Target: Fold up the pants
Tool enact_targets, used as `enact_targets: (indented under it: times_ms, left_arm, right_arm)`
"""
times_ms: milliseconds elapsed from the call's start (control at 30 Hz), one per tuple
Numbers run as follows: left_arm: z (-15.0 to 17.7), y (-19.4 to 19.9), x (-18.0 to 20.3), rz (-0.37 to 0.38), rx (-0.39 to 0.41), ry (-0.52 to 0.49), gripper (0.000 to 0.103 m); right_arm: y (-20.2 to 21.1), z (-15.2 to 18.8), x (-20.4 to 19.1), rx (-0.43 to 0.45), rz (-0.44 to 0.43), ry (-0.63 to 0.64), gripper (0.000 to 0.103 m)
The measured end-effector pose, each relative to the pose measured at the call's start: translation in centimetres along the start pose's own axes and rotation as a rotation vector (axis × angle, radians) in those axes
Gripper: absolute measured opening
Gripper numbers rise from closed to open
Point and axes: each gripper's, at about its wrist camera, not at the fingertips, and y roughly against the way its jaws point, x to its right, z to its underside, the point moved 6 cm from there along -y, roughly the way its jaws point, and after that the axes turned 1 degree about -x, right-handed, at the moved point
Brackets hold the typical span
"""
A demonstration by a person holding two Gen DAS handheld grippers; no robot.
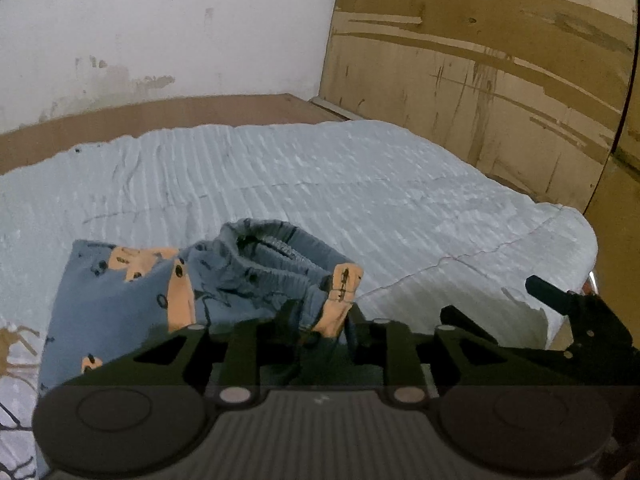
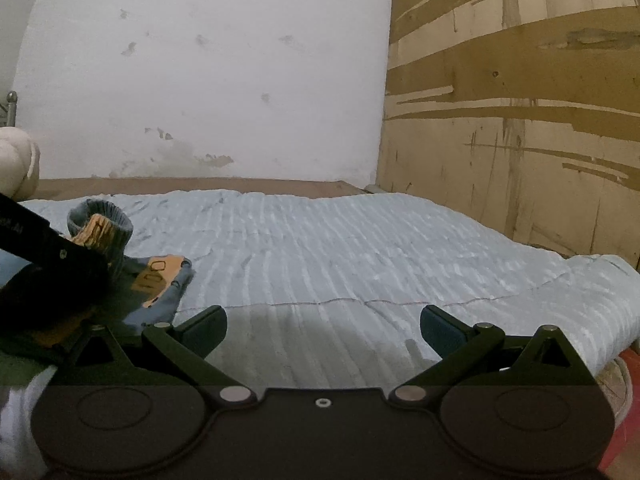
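The pants are small, blue-grey with orange patches, and lie bunched on the light blue bedspread. My left gripper is shut on the pants at the elastic waistband, which stands up in a loop in front of the fingers. In the right wrist view the pants show at the left, partly hidden by the left gripper's black body. My right gripper is open and empty, low over the bare bedspread to the right of the pants. It also shows at the right edge of the left wrist view.
A white wall stands behind the bed and a taped cardboard panel lines its right side. A cream bundle sits at the far left by the headboard. The bedspread's edge drops off at the right.
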Motion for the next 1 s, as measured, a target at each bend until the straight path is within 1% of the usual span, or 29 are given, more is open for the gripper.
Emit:
enact_targets:
  times_ms: [33,67,133,167,200,233,267,300,367,433,467,533,700,867,933,1000]
  left_arm:
    - [0.0,0.0,-0.1,0.004,-0.002,0.010,0.035]
    - [0.0,0.1,-0.2,0.007,-0.002,0.019,0.042]
    - [-0.1,0.3,-0.4,0.021,0.003,0.036,0.053]
    - [-0.2,0.4,-0.4,0.028,0.008,0.042,0.057]
    - [-0.3,0.7,-0.5,0.033,0.015,0.048,0.059]
    - [-0.4,0.9,-0.6,0.033,0.023,0.054,0.064]
    - [-0.5,1.2,-0.8,0.029,0.032,0.061,0.070]
    - [-0.6,1.5,-0.9,0.022,0.040,0.067,0.073]
    - [-0.5,2.1,-1.5,0.004,0.055,0.079,0.086]
    - [-0.4,2.8,-2.3,-0.033,0.070,0.092,0.091]
    - [-0.4,3.1,-2.7,-0.033,0.095,0.087,0.094]
    - [-0.2,4.1,-4.0,-0.086,0.115,0.112,0.098]
    - [0.8,5.6,-7.5,-0.229,0.142,0.148,0.101]
    - [1.8,5.7,-10.6,-0.359,0.089,0.196,0.102]
    - [2.3,5.5,-11.5,-0.396,0.059,0.213,0.102]
    - [2.8,5.4,-12.2,-0.415,0.041,0.229,0.102]
  right_arm:
    - [0.0,0.0,0.0,-0.001,-0.001,0.000,0.102]
    - [0.0,0.1,-0.1,-0.001,-0.002,0.002,0.102]
    - [0.2,0.1,-0.2,0.000,-0.001,0.008,0.102]
    - [0.2,0.1,-0.2,0.000,-0.001,0.009,0.102]
    - [0.2,0.1,-0.2,0.000,0.000,0.010,0.102]
    - [0.2,0.1,-0.2,-0.001,0.001,0.011,0.102]
    - [0.2,0.1,-0.2,-0.003,0.002,0.012,0.102]
    - [0.2,0.1,-0.2,-0.006,0.003,0.011,0.102]
    - [0.1,0.0,-0.2,-0.014,0.001,0.004,0.102]
    - [0.1,0.0,-0.2,-0.018,-0.005,-0.005,0.102]
    - [0.1,-0.1,-0.3,-0.019,-0.010,-0.008,0.102]
    - [0.1,-0.2,-0.5,-0.020,-0.027,-0.013,0.102]
    - [0.0,-0.8,-1.9,-0.027,-0.099,-0.028,0.102]
    - [-0.5,-2.3,-4.0,-0.054,-0.203,-0.071,0.102]
    - [-0.9,-3.0,-5.0,-0.071,-0.228,-0.091,0.102]
    - [-1.2,-3.7,-6.1,-0.087,-0.249,-0.101,0.102]
